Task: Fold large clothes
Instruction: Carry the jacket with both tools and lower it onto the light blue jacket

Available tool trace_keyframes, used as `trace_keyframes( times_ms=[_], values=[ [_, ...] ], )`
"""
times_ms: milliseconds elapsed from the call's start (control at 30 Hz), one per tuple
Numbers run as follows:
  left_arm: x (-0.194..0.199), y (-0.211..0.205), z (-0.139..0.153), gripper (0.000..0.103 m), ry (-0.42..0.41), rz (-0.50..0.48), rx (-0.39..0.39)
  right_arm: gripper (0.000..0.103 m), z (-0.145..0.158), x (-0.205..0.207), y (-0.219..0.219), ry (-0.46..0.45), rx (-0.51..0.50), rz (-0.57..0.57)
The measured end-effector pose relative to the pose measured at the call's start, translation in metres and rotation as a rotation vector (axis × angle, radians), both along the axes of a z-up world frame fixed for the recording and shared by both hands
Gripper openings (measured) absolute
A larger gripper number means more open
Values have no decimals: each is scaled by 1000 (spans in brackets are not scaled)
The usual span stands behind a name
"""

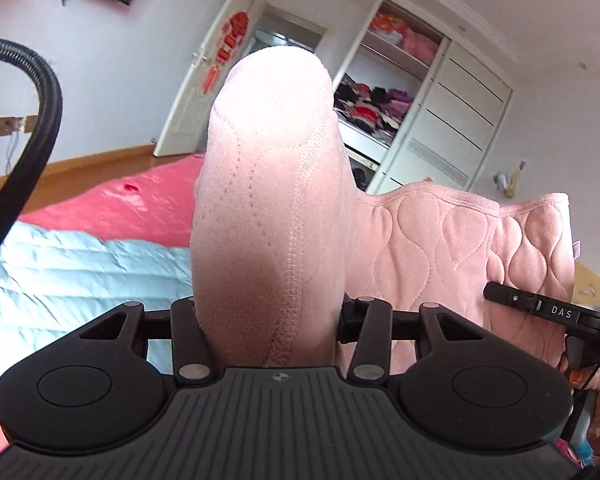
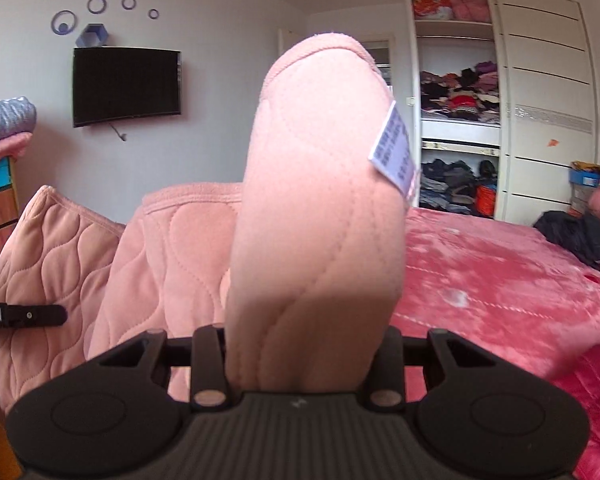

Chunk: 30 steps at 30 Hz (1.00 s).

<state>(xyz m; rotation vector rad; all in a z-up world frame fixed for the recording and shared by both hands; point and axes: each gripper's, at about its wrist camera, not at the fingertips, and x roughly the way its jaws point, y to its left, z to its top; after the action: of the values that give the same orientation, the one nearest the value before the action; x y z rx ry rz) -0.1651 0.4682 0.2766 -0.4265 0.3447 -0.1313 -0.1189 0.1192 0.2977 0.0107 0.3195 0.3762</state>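
Left gripper [image 1: 270, 308] and right gripper [image 2: 306, 344] each clamped on pink quilted fleece garment [image 1: 440, 248], held above red bedspread [image 2: 500, 272]; keep top edge taut, lvl w/ both hands

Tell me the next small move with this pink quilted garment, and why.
Probably carry both claws forward and lower the held edge onto the bed. The left claw and right claw each pinch a bunch of the pink garment, which hangs between them above the bed.

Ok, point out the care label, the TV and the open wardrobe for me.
care label [image 2: 394, 156], right wrist view, middle of the tag.
TV [image 2: 126, 85], right wrist view, screen centre.
wardrobe [image 2: 458, 122], right wrist view, white middle shelf.
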Motion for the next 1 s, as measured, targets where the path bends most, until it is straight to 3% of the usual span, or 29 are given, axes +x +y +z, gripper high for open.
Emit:
trace_keyframes(
  times_ms=[167,333,533,733,867,900,1000],
  values=[
    [14,58,9,55,-24,150,11,38,20,72,69,26,39,143],
    [37,110,-2,55,0,285,17,38,12,135,135,79,66,254],
    [68,142,-36,55,84,358,14,39,-25,194,191,180,74,300],
    [80,157,-78,58,191,371,-27,41,-80,230,212,329,23,270],
    [90,169,-86,64,220,394,-57,55,-100,237,222,352,-21,223],
    [72,177,-84,68,223,397,-59,61,-103,237,222,351,-19,202],
    [67,177,-75,81,236,424,-60,71,-105,237,211,335,-3,142]
  ],
)
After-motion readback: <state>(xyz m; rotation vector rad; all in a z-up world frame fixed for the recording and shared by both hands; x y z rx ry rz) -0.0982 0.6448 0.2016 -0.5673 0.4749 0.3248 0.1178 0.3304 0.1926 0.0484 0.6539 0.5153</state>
